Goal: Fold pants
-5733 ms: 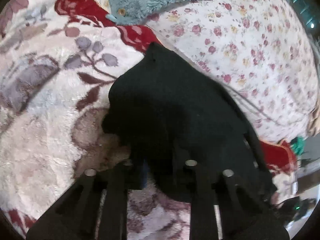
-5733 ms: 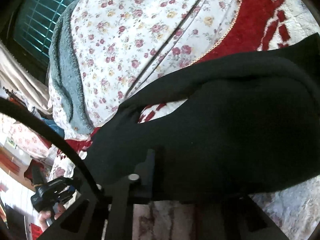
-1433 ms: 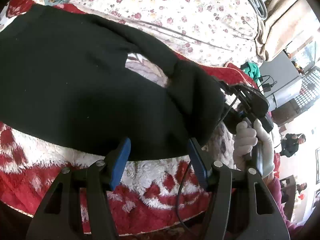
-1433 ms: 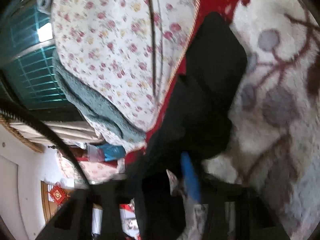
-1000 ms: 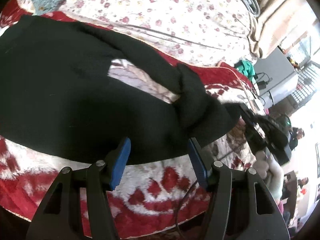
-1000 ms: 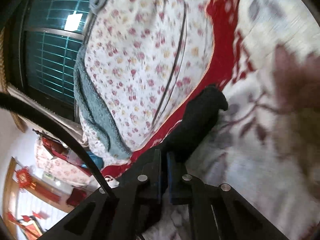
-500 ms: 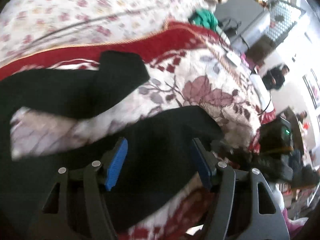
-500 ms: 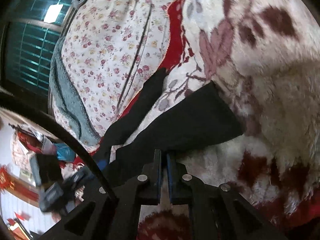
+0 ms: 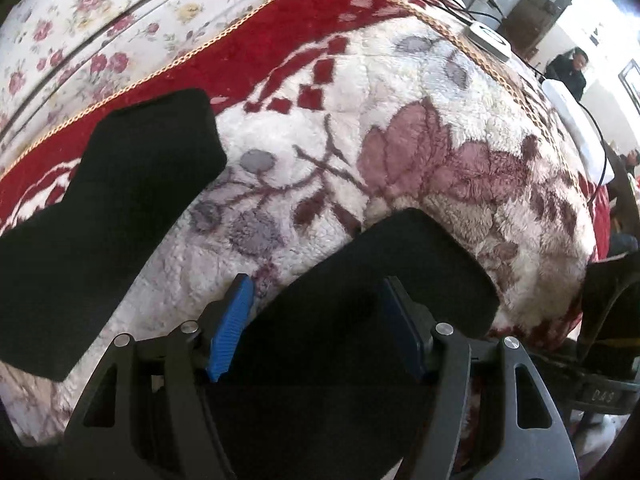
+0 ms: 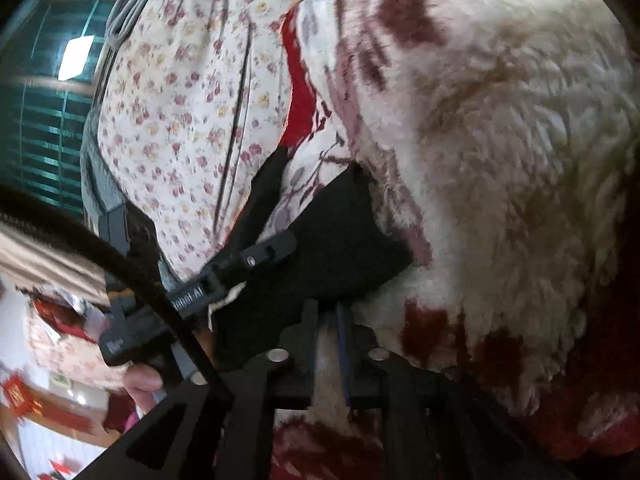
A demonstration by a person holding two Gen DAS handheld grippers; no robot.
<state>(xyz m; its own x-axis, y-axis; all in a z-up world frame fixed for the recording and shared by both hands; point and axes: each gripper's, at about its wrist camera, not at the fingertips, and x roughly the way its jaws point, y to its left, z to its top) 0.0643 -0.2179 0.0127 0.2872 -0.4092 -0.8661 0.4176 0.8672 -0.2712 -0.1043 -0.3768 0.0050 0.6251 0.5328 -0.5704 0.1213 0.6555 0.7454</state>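
The black pants lie spread on a plush floral blanket. In the left wrist view the near leg (image 9: 404, 264) runs toward me between the jaws and the far leg (image 9: 132, 184) lies at the left. My left gripper (image 9: 320, 300) is open, its blue pads either side of the near leg's cloth. In the right wrist view the near leg's end (image 10: 340, 236) lies just ahead of my right gripper (image 10: 328, 320), whose jaws are nearly closed beside the leg's edge, empty as far as I can see. The left gripper's body (image 10: 240, 268) shows at the left.
The white and red blanket (image 9: 460, 132) covers the bed. A flowered quilt (image 9: 80, 20) lies behind it, also in the right wrist view (image 10: 180, 100). White devices with cables (image 9: 490, 38) rest at the blanket's far right edge. A window with green bars (image 10: 40, 100) is at the left.
Both grippers let go of the pants, which now lie spread flat. The left gripper swung right to the near leg's end. The right gripper shut and moved in by that leg's edge.
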